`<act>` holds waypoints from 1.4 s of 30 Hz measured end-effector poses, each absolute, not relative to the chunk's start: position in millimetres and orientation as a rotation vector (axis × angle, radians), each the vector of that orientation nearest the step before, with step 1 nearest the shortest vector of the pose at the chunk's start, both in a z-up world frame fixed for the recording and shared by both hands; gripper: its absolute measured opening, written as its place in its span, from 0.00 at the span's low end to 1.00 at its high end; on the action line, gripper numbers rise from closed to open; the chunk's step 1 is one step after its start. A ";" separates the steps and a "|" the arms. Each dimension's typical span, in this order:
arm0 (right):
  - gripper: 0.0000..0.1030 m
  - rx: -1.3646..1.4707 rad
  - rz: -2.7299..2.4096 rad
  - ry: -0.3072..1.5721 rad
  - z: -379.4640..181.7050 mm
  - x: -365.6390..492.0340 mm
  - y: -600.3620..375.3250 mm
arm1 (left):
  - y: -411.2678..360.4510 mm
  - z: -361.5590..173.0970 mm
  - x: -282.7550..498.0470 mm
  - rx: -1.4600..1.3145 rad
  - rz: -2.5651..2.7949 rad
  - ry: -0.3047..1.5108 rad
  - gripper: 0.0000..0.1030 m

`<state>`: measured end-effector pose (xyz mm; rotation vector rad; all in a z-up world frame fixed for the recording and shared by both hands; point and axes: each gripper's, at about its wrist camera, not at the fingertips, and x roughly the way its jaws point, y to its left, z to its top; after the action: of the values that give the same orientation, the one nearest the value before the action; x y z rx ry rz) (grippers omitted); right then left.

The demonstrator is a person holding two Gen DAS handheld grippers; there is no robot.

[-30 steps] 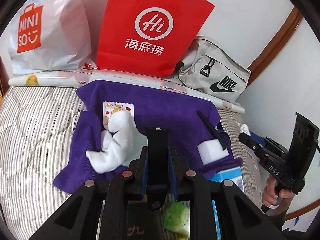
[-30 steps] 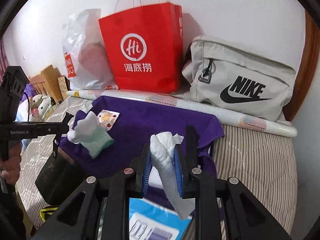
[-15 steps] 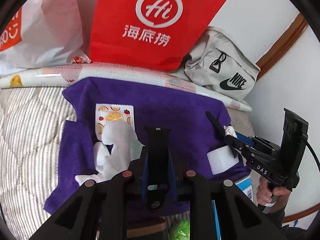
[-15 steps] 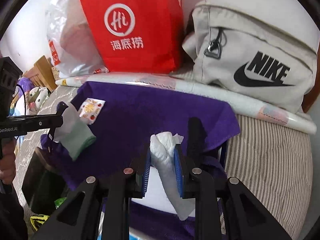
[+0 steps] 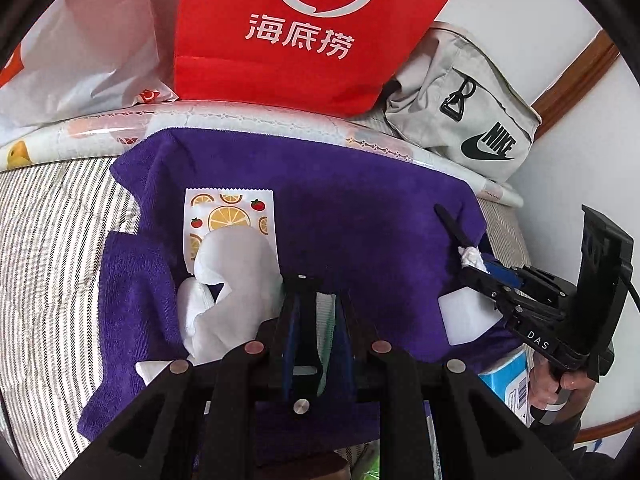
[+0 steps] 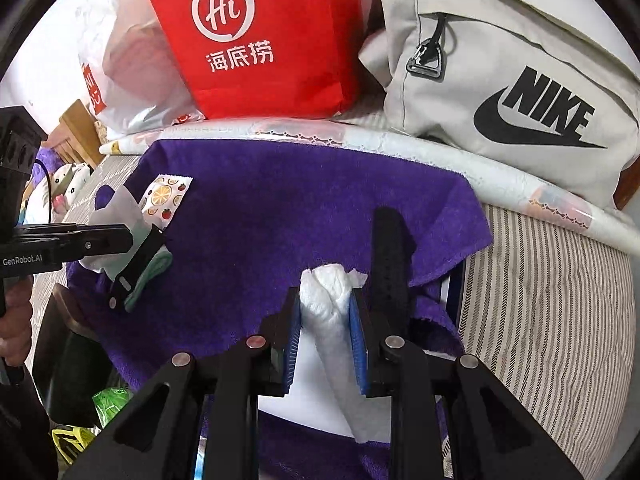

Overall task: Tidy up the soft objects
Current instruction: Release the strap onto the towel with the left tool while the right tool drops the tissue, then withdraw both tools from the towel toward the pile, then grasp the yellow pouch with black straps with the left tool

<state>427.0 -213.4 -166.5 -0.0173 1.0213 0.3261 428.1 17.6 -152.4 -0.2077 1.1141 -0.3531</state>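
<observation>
Both grippers have dropped lower and pushed in toward the rumpled purple terry towel over the last second, so the red paper shopping bag and the grey Nike pouch now loom much bigger at the back of both views.

What each is holding hasn't changed. Right gripper has its blue pads pinched on a twisted white paper tissue, which sticks up a bit past the tips and trails down underneath. It sits low over the near right part of the towel, with a flat white rectangular pad lying right below it.

Left gripper is nearly closed, and the right wrist view shows a crumpled white-and-mint soft cloth bunched at its fingers, so I'd say it's gripping that. The cloth hangs over the left side of the towel, partly covering a small square sachet printed with orange slices that lies flat there.

My read on the task: both soft things look ready to be set down on the towel, one per side. Neither gripper looks to be letting go yet. Whether the tissue's tail already touches the towel I honestly can't tell from these angles.

Only thing I'd watch: the cloth could land on the sachet and bury it.
</observation>
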 end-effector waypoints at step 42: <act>0.56 0.022 0.350 0.872 -83.3 238.9 -191.4 | 45.9 -98.3 244.6 -0.125 -0.358 1.011 0.49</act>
<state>238.9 -191.4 -83.3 0.0218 0.8721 0.3495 244.6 45.9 -98.3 -0.1248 1.0108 -0.3578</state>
